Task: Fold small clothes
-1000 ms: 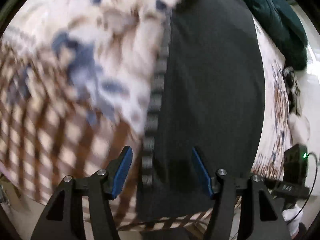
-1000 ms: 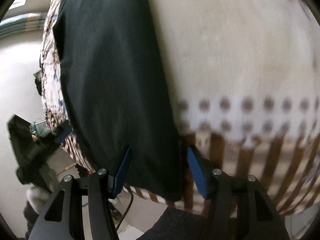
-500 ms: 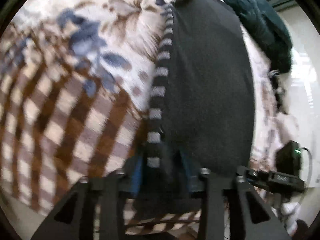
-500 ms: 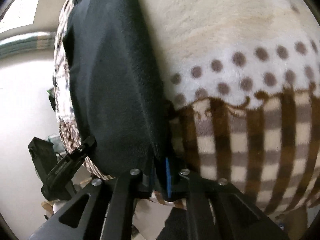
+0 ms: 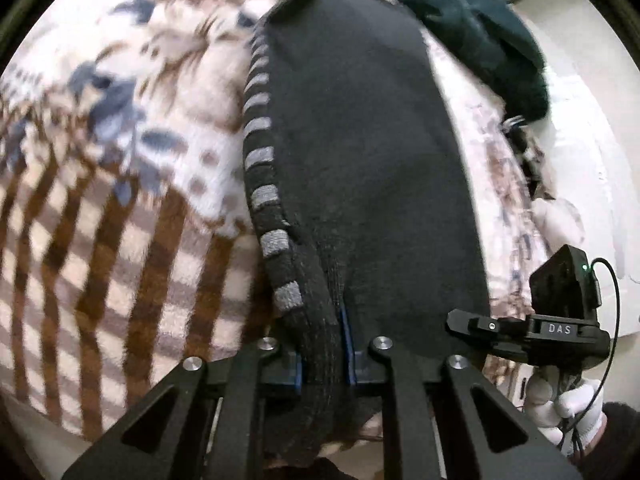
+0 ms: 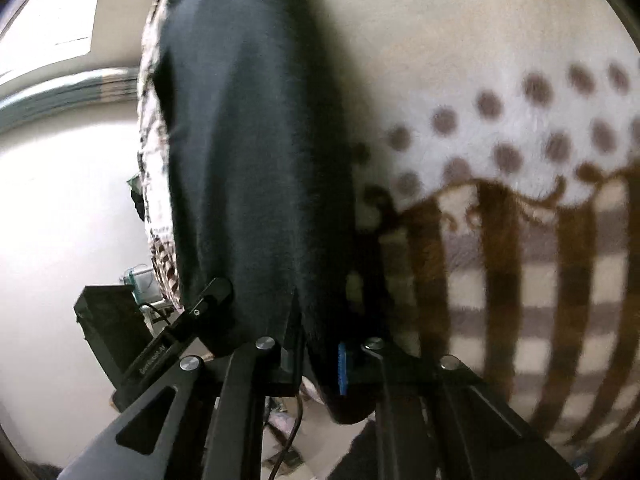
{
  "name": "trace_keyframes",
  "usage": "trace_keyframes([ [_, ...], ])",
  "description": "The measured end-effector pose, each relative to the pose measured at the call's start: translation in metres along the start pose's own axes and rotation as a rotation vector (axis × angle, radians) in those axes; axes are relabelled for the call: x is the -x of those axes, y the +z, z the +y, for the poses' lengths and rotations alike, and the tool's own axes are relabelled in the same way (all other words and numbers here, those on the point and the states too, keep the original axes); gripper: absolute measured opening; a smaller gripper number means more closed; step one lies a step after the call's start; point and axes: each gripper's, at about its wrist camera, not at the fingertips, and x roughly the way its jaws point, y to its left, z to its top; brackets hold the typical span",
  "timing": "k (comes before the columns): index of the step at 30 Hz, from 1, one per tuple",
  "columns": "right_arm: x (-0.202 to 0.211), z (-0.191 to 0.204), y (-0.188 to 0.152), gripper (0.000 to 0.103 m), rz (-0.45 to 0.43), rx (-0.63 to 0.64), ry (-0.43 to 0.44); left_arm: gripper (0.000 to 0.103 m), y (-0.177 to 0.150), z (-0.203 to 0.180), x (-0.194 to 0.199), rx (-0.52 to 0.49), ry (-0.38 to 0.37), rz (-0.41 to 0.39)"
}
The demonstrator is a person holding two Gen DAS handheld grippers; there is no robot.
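A black garment (image 5: 368, 160) with a grey-striped band along its left edge lies stretched out on a patterned blanket (image 5: 120, 220). My left gripper (image 5: 323, 354) is shut on its near left corner, with the striped band bunched between the blue pads. In the right wrist view the same black garment (image 6: 260, 160) runs away from me, and my right gripper (image 6: 320, 364) is shut on its near right corner. The right gripper also shows at the lower right of the left wrist view (image 5: 520, 328).
A dark green garment (image 5: 472, 28) lies at the far end of the blanket. The blanket (image 6: 520, 160) has brown checks, dots and blue flowers. A white wall or floor (image 6: 60, 200) lies past the blanket's edge.
Both grippers went from open and apart over the near hem to shut on its two corners. The hem now sits bunched and slightly raised between the pads.
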Motion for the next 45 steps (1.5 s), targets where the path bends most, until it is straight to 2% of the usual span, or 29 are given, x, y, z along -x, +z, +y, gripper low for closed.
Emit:
trace_keyframes([
  [6, 0.033, 0.07, 0.008, 0.012, -0.07, 0.105, 0.04, 0.011, 0.036, -0.028, 0.057, -0.067, -0.057, -0.131],
  [8, 0.046, 0.096, 0.02, 0.012, -0.113, 0.114, 0.063, 0.011, 0.061, -0.035, 0.071, -0.067, -0.091, -0.17],
  [12, 0.068, 0.142, 0.054, 0.012, -0.203, 0.125, 0.084, 0.012, 0.119, -0.042, 0.074, -0.061, -0.142, -0.208],
  [14, 0.077, 0.169, 0.082, 0.012, -0.259, 0.137, 0.083, 0.012, 0.149, -0.045, 0.069, -0.065, -0.157, -0.22],
  [18, 0.086, 0.198, 0.135, 0.012, -0.331, 0.158, 0.076, 0.012, 0.209, -0.045, 0.053, -0.079, -0.196, -0.221],
  [25, 0.096, 0.2, 0.243, 0.011, -0.425, 0.129, 0.081, 0.012, 0.313, -0.048, 0.003, -0.06, -0.222, -0.177],
  [28, 0.084, 0.206, 0.298, 0.011, -0.45, 0.111, 0.073, 0.012, 0.36, -0.044, -0.023, -0.015, -0.233, -0.142],
  [32, 0.079, 0.204, 0.354, 0.011, -0.457, 0.097, 0.087, 0.012, 0.406, -0.036, -0.049, 0.04, -0.273, -0.132],
  [33, 0.075, 0.204, 0.366, 0.011, -0.459, 0.094, 0.091, 0.015, 0.419, -0.031, -0.058, 0.07, -0.306, -0.118],
  [35, 0.066, 0.197, 0.401, 0.015, -0.446, 0.051, 0.113, 0.03, 0.446, -0.012, -0.087, 0.175, -0.383, -0.095],
  [36, 0.06, 0.185, 0.422, 0.016, -0.428, -0.012, 0.153, 0.048, 0.454, 0.0, -0.097, 0.239, -0.413, -0.095],
  [37, 0.058, 0.173, 0.436, 0.022, -0.423, -0.062, 0.191, 0.059, 0.459, 0.016, -0.103, 0.311, -0.455, -0.111],
  [38, 0.06, 0.164, 0.443, 0.041, -0.444, -0.084, 0.189, 0.061, 0.459, 0.03, -0.103, 0.369, -0.479, -0.139],
  [39, 0.066, 0.159, 0.448, 0.054, -0.471, -0.086, 0.166, 0.061, 0.458, 0.039, -0.1, 0.39, -0.48, -0.163],
  [40, 0.071, 0.156, 0.451, 0.073, -0.478, -0.074, 0.157, 0.061, 0.456, 0.044, -0.096, 0.385, -0.457, -0.183],
  [41, 0.073, 0.155, 0.454, 0.075, -0.461, -0.056, 0.154, 0.061, 0.453, 0.045, -0.092, 0.351, -0.402, -0.192],
  [42, 0.074, 0.156, 0.456, 0.075, -0.433, -0.023, 0.104, 0.061, 0.452, 0.04, -0.09, 0.296, -0.331, -0.186],
  [44, 0.073, 0.165, 0.459, 0.075, -0.407, 0.081, -0.063, 0.061, 0.453, 0.022, -0.094, 0.157, -0.202, -0.163],
  [45, 0.069, 0.168, 0.462, 0.075, -0.394, 0.122, -0.112, 0.061, 0.456, 0.009, -0.1, 0.075, -0.151, -0.137],
])
